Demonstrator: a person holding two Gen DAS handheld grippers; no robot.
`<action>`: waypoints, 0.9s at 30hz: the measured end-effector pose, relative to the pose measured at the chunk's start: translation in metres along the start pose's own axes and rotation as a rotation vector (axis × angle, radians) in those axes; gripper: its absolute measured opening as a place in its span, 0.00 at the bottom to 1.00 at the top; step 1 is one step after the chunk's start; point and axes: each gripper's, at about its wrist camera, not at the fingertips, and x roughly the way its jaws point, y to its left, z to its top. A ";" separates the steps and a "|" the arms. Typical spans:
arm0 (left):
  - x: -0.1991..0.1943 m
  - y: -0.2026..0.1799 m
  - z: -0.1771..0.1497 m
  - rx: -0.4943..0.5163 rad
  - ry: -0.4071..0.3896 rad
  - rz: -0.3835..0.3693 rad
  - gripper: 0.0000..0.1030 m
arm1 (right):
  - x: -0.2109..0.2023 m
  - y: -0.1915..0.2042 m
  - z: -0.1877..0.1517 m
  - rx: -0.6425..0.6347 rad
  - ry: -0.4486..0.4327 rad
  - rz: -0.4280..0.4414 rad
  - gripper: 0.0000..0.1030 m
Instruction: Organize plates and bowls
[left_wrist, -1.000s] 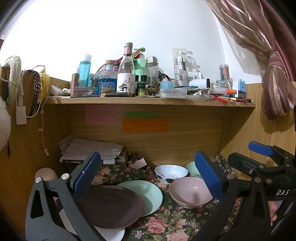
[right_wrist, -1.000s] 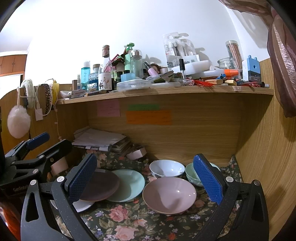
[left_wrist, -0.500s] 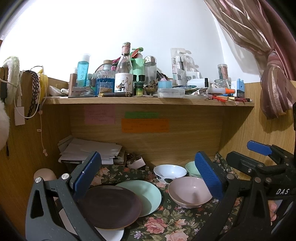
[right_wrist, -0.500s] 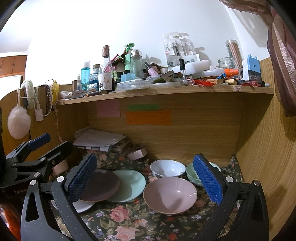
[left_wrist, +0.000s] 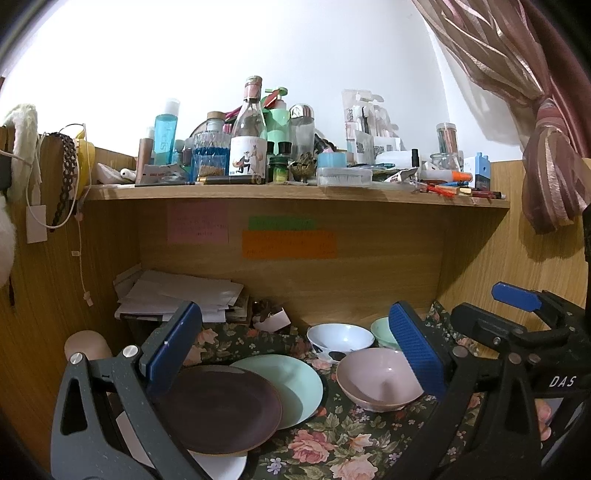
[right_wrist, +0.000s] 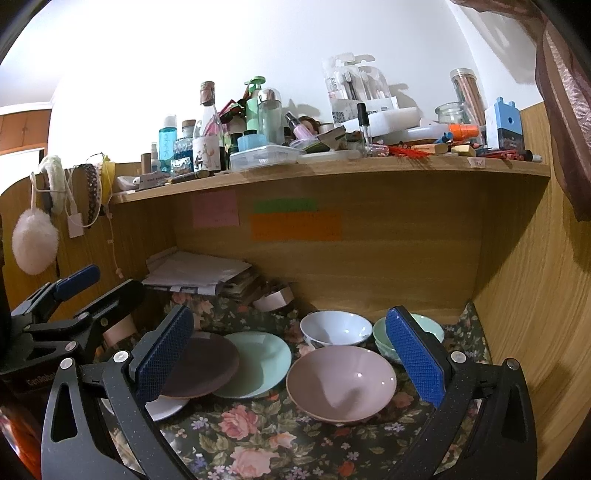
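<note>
On the floral cloth (right_wrist: 258, 435) a dark purple plate (left_wrist: 218, 408) overlaps a mint green plate (left_wrist: 295, 380) and a white plate (left_wrist: 221, 465). To the right stand a pink bowl (right_wrist: 341, 382), a white bowl (right_wrist: 336, 330) and a mint bowl (right_wrist: 424, 328). My left gripper (left_wrist: 291, 347) is open and empty above the plates. My right gripper (right_wrist: 290, 354) is open and empty above the pink bowl. The same plates (right_wrist: 207, 367) show in the right wrist view, and the pink bowl (left_wrist: 376, 380) in the left wrist view.
A wooden shelf (left_wrist: 295, 192) crowded with bottles and jars hangs above. A paper stack (left_wrist: 177, 295) and a small box (left_wrist: 271, 321) sit at the back. Wooden walls close in left and right (right_wrist: 524, 295). A curtain (left_wrist: 546, 166) hangs at right.
Both grippers have barely shifted; the views sit slightly closer and lower. Jaws stay open and the plates and bowls have not moved.
</note>
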 end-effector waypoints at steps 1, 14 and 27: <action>0.001 0.000 -0.001 0.000 0.002 0.000 1.00 | 0.002 -0.001 -0.001 0.000 0.004 0.001 1.00; 0.030 0.038 -0.034 -0.033 0.136 0.058 1.00 | 0.061 0.016 -0.023 -0.035 0.153 0.059 1.00; 0.064 0.105 -0.083 -0.079 0.322 0.213 1.00 | 0.133 0.045 -0.053 -0.106 0.320 0.133 1.00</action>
